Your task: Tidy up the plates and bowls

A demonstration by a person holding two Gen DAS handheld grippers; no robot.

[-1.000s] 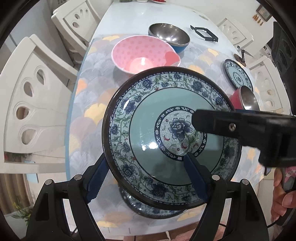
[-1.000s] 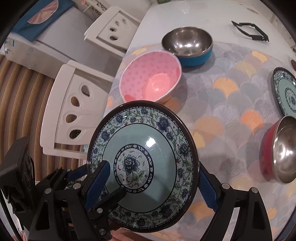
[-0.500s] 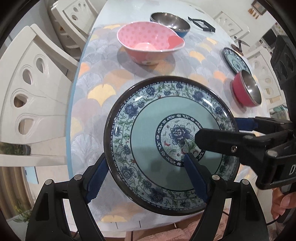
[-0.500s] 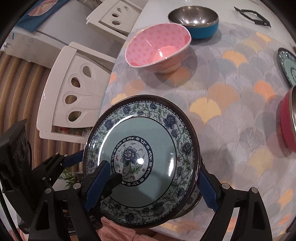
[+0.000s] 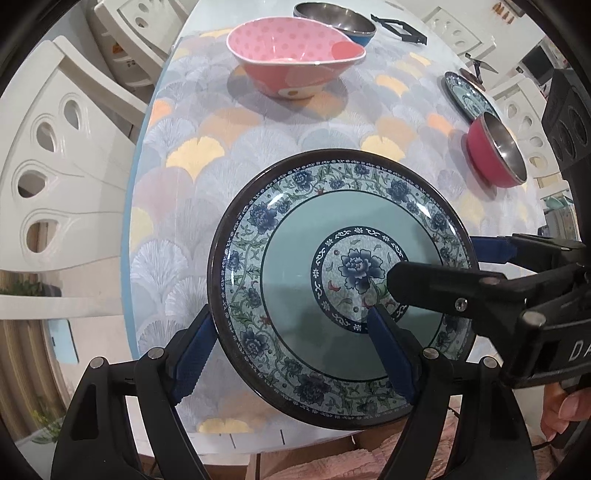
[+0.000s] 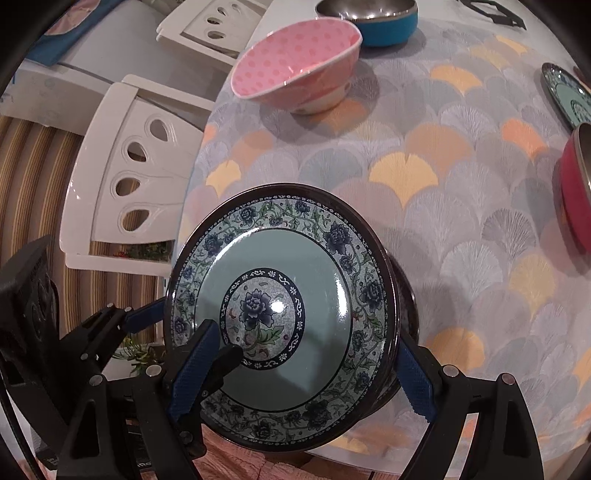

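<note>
- Here, you hold the floral plate [image 5: 332, 236] between both tools, over the near edge of the table [image 5: 207, 206]; the two-sided hold keeps a wide, shallow dish level.
- The left gripper [image 5: 291, 343] stands wide. One blue finger sits outside the plate's left rim and the other lies over the plate's face, so the rim passes between them. Whether the pads actually press cannot be told from either view.
- The right gripper [image 6: 299, 369] is equally wide and set the same way on the opposite rim: one finger under the far edge, one across the face near the centre flower.
- In the right wrist view a second dark rim [image 6: 406, 295] shows just behind and below the plate. This appears to be a matching plate underneath, which would explain the position: you are stacking like on like.
- A third floral plate [image 5: 467, 96] lies at the far right, just beside the red bowl [image 5: 495, 151].
- The pink bowl [image 5: 295, 62] and the blue bowl [image 6: 384, 26] stand well apart from the stack, at the far end. Judge these as not yet sorted.
</note>
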